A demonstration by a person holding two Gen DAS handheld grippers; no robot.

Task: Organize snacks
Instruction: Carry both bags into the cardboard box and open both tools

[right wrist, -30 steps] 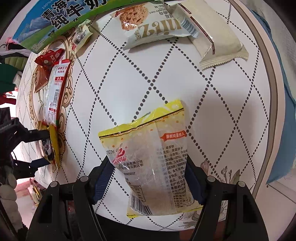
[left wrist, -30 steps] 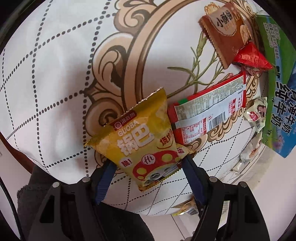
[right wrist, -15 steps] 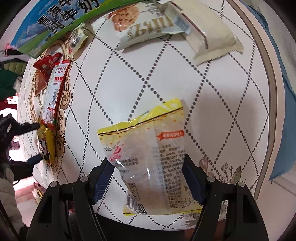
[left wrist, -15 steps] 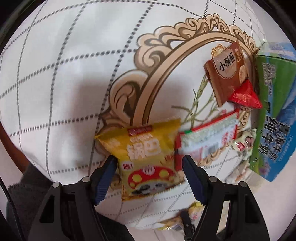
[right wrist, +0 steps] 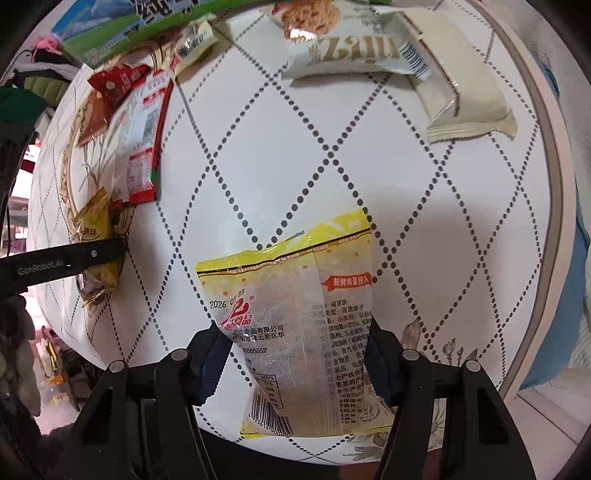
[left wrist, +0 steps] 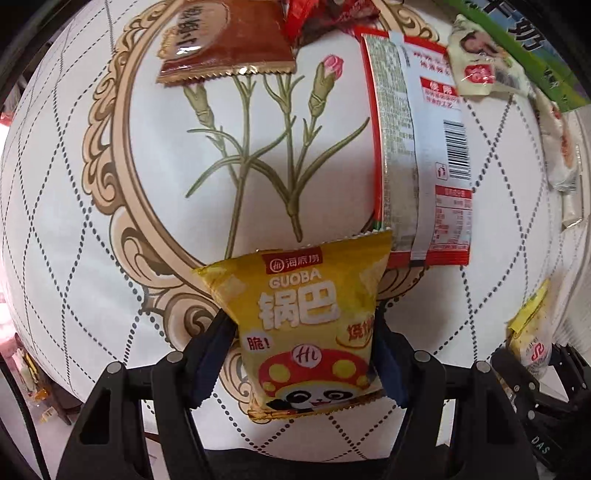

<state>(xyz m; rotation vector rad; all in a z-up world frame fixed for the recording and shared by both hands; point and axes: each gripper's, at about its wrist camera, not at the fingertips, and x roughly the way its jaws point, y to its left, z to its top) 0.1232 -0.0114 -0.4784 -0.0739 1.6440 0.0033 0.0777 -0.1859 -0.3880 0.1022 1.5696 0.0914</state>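
Note:
A yellow Guoba bag (left wrist: 306, 314) with a panda print sits between the fingers of my left gripper (left wrist: 301, 326). The jaws are closing and both pads press its sides. Its top corner lies by the near end of a long red-and-white packet (left wrist: 417, 147). In the right wrist view, my right gripper (right wrist: 295, 334) has its jaws closing on a clear yellow-topped biscuit bag (right wrist: 295, 314), pinched at the waist over the tablecloth. The left gripper's finger (right wrist: 92, 254) and the Guoba bag (right wrist: 96, 236) appear at that view's left.
A brown packet (left wrist: 221, 40), a red packet (left wrist: 317, 14), a small cream sweet (left wrist: 480, 66) and a green milk box (left wrist: 528, 40) lie beyond. A cream biscuit bag (right wrist: 354, 51) and a beige packet (right wrist: 465, 99) rest at the far right. The round table's edge (right wrist: 557, 221) curves on the right.
The left gripper rolled and slid with the Guoba bag, so the flower print and long red packet now stand straight ahead. The right gripper's fingers have drawn in on the biscuit bag.

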